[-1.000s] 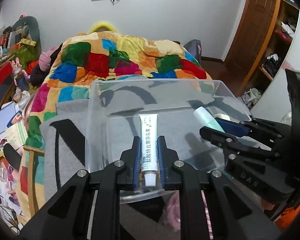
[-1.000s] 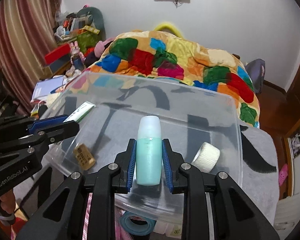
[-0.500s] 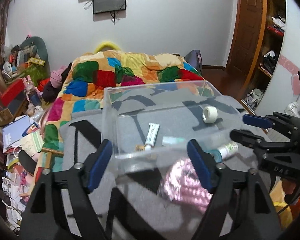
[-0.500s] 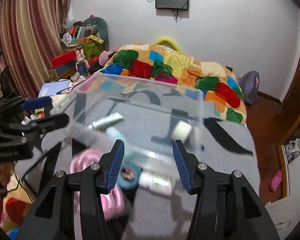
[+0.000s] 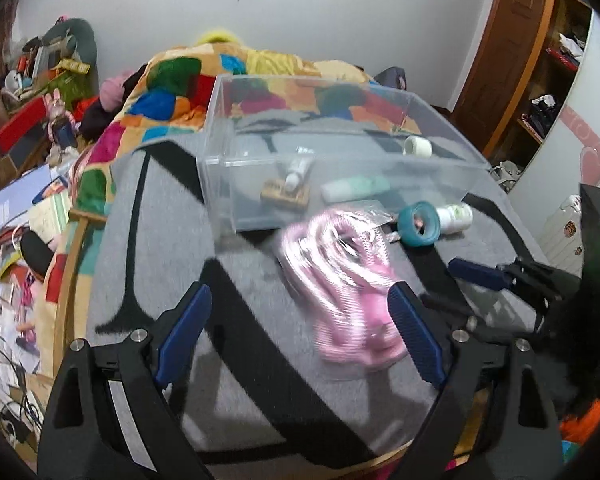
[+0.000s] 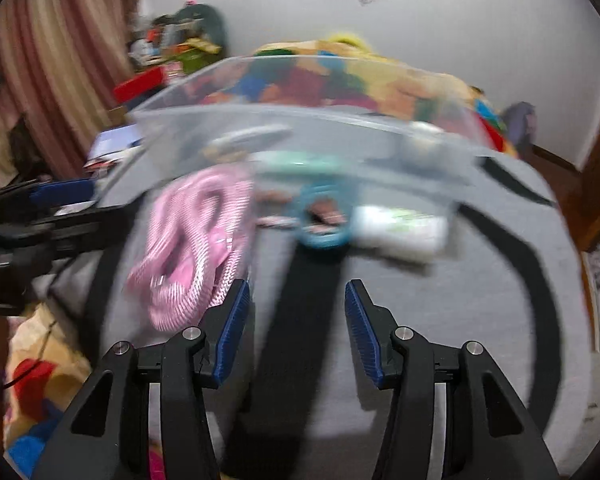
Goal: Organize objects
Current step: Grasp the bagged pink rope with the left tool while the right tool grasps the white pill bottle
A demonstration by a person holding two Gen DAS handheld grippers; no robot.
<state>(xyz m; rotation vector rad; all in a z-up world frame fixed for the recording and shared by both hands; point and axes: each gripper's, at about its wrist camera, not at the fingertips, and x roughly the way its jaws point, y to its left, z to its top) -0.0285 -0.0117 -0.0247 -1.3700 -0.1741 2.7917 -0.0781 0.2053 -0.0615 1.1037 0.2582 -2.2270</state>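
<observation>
A clear plastic box (image 5: 220,128) stands on the grey cloth. Inside it lie a white ointment tube (image 5: 298,168), a mint-green bottle (image 5: 356,188), a small brown block (image 5: 284,196) and a white tape roll (image 5: 417,146). In front of the box lie a pink coiled cable in a bag (image 5: 340,268), a teal tape roll (image 5: 418,224) and a white bottle (image 5: 456,216). My left gripper (image 5: 300,328) is open and empty over the pink cable. My right gripper (image 6: 296,312) is open and empty, short of the teal roll (image 6: 320,216); its view is blurred.
The grey cloth with black bands (image 5: 160,208) covers a round table. A bed with a colourful quilt (image 5: 172,80) lies behind. Clutter and books (image 5: 28,200) sit at the left, a wooden door and shelves (image 5: 512,60) at the right.
Both grippers opened, let the tube and the mint bottle go into the box, and pulled back toward me. They now hang over the loose items in front of the box.
</observation>
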